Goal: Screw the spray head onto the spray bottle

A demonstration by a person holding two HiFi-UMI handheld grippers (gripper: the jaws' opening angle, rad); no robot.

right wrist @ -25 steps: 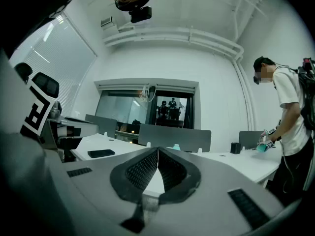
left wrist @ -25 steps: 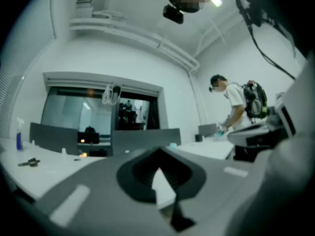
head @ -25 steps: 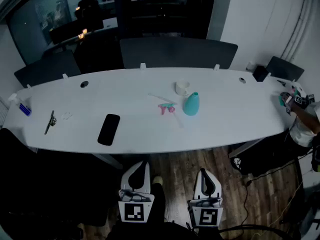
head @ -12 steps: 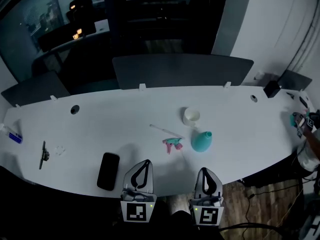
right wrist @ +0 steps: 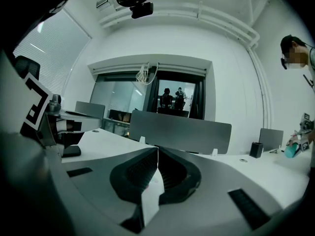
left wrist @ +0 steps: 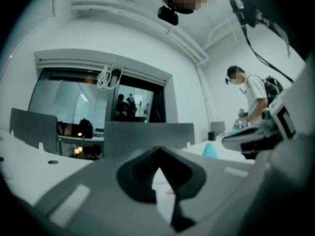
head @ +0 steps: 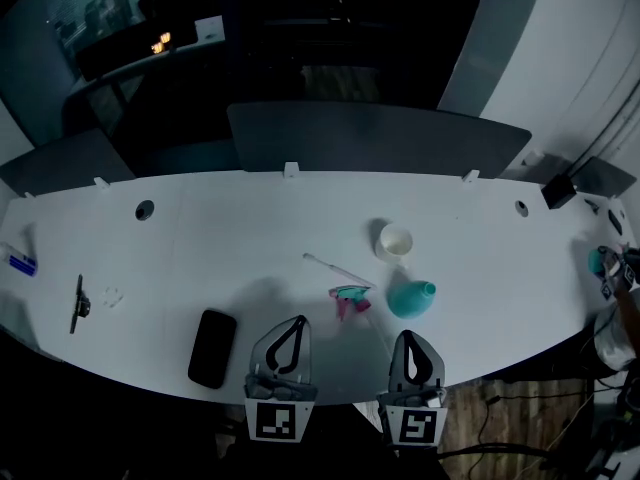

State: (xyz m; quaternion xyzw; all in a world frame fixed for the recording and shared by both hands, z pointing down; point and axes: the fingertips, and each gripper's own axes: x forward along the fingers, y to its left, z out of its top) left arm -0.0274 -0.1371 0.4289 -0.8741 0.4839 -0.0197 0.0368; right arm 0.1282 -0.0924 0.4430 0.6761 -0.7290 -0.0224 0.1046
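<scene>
Head view alone: cup [head: 396, 240] behind spray bottle [head: 410, 298]

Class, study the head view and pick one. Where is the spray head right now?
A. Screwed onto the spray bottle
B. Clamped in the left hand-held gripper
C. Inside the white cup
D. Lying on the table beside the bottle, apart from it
D: the pink spray head lies on the white table just left of the teal spray bottle, with bare table between them.
</scene>
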